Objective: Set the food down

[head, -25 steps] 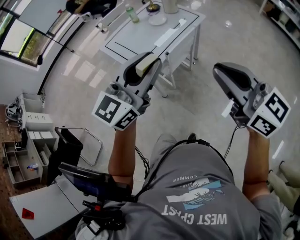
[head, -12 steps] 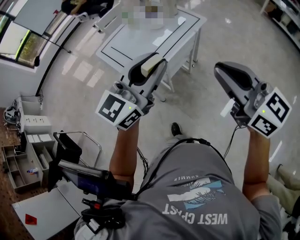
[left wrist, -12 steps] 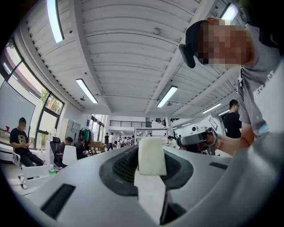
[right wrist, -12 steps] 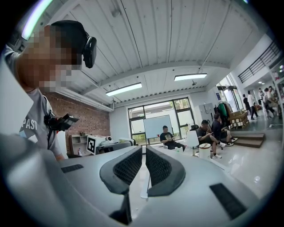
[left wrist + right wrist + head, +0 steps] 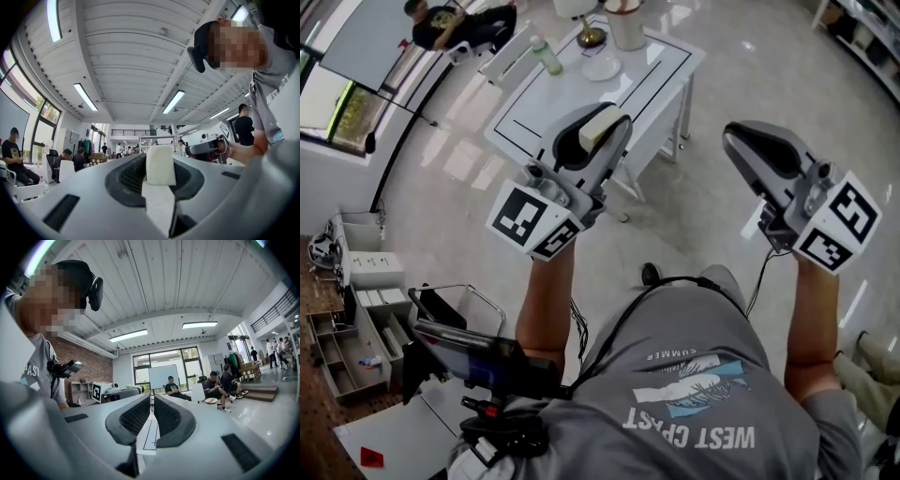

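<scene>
Left tongs (image 5: 596, 139) pinch the food block (image 5: 600, 125); right tongs (image 5: 746, 146) closed, empty. Bench (image 5: 551, 103) lies just ahead of your left.

Table (image 5: 553, 108) straight ahead of you, bottle (image 5: 547, 58) left of plate (image 5: 602, 67) on far end. Food block (image 5: 598, 125) between your left gripper (image 5: 609, 133) jaws, before table's near end. Right gripper (image 5: 736, 142) off table's right.

Grey printed T-shirt (image 5: 694, 384), black cable (image 5: 623, 316)
</scene>
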A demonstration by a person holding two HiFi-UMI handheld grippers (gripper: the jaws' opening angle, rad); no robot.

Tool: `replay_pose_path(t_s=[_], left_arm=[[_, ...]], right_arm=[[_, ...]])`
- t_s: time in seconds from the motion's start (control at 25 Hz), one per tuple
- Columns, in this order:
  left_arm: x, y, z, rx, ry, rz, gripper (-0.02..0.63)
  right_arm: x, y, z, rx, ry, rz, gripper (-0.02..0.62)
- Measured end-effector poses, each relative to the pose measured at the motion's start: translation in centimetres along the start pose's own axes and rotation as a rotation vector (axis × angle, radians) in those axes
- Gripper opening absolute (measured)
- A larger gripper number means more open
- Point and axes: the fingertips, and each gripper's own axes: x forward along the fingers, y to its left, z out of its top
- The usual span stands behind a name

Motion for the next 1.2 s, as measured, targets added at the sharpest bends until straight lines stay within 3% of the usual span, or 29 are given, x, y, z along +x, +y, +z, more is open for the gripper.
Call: replay_pose_path(t_s=[0.16,0.6,0.88,1.2], left_arm=[[3.3,-0.3,-0.4,0.013,0.008,0.022,0.104],[15.1,-1.6,-3.1,0.024,0.009,0.187,0.103],[17.4,-2.6,-4.2,0.016,0.023,0.271,0.104],[15.5,0.7,-4.4,0.016,0.026,0.333,0.104]], right_arm=[[-1.5,-3.5,0.5,0.000,-0.002,0.020,0.009],[-6.7,-15.8,0.8,-0.010,0.049,0.181,0.009],[-7.8,-19.0,0.9,-0.007,0.074,0.256,0.009],[-2.9,-19.4,0.8,0.008,0.089,0.317,0.009]])
